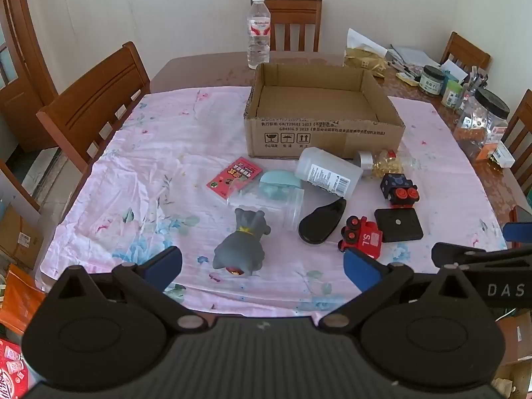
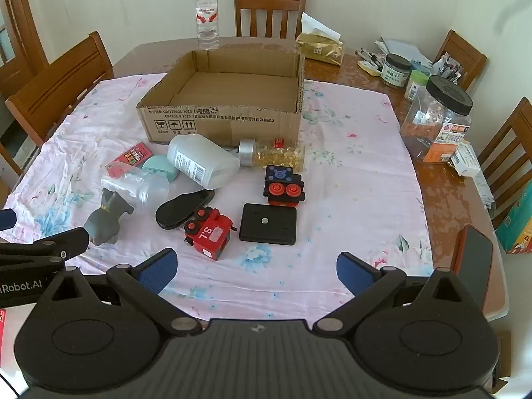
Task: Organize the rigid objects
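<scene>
Both grippers hover low over the near edge of the counter (image 2: 442, 179), which is draped in a pink floral cloth (image 2: 349, 173). The left gripper (image 1: 262, 266) has its 2 blue-padded fingers spread wide with nothing between them, and the right gripper (image 2: 254, 267) is the same, fingers parted and holding nothing.

The open cardboard box (image 2: 219, 123) sits on the cloth toward the far side; its brown floor shows and no object lies inside. Just in front of it the loose items are clustered. A frosted white bottle (image 2: 201, 161) lies on its side, and beside it, close to the box's front wall, lies a clear jar with a silver cap (image 2: 271, 154), filled with golden capsules. A clear plastic cup (image 2: 139, 184) lies tipped over, apparently with nothing in it, next to a teal round case (image 2: 161, 168) and a red card packet (image 2: 131, 156). Nearer the grippers lie a grey dog figure (image 1: 241, 244), a black oval case (image 2: 183, 207), a red toy train (image 2: 209, 232), a black square pad (image 2: 268, 223) and a black toy car with red wheels (image 2: 283, 186).

Beyond the box stands an upright water bottle (image 2: 206, 16). On the bare counter at the right stands a large clear jar with a black lid (image 2: 435, 116), its contents hard to make out.
</scene>
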`<action>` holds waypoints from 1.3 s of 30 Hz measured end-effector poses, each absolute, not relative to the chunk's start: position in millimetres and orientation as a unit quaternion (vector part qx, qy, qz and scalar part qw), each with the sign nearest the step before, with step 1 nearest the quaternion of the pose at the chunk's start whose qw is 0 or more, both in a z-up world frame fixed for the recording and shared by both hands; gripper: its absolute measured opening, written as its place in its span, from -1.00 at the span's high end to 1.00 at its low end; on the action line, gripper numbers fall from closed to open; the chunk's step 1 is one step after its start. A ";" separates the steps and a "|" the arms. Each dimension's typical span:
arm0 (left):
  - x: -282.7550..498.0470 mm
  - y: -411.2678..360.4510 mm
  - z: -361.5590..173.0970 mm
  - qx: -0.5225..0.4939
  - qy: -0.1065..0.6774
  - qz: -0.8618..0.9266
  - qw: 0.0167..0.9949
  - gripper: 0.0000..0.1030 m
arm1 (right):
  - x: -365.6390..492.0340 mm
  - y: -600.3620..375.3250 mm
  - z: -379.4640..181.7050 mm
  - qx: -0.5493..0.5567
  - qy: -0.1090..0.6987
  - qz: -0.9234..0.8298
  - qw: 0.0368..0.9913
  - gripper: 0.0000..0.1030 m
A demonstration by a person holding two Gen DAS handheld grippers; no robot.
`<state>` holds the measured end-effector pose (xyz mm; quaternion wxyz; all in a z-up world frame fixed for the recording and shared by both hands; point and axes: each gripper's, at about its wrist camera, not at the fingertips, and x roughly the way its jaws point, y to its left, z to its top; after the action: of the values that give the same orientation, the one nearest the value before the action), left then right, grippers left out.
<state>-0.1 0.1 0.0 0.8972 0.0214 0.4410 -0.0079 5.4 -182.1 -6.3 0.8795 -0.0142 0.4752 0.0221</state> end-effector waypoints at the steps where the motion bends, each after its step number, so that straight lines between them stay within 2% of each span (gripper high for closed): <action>1: 0.9 -0.7 -0.3 0.024 0.446 -0.005 0.895 -0.99 | 5.4 -182.1 -6.4 -0.014 0.476 0.022 0.879 -1.00; 39: 4.0 -3.0 1.8 0.017 0.439 -0.008 0.898 -0.99 | 9.6 -183.3 -4.2 -0.022 0.472 0.025 0.881 -1.00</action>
<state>4.0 -3.0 1.8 0.8982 0.0171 0.4392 -0.0085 9.6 -183.3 -4.2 0.8810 -0.0218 0.4720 0.0252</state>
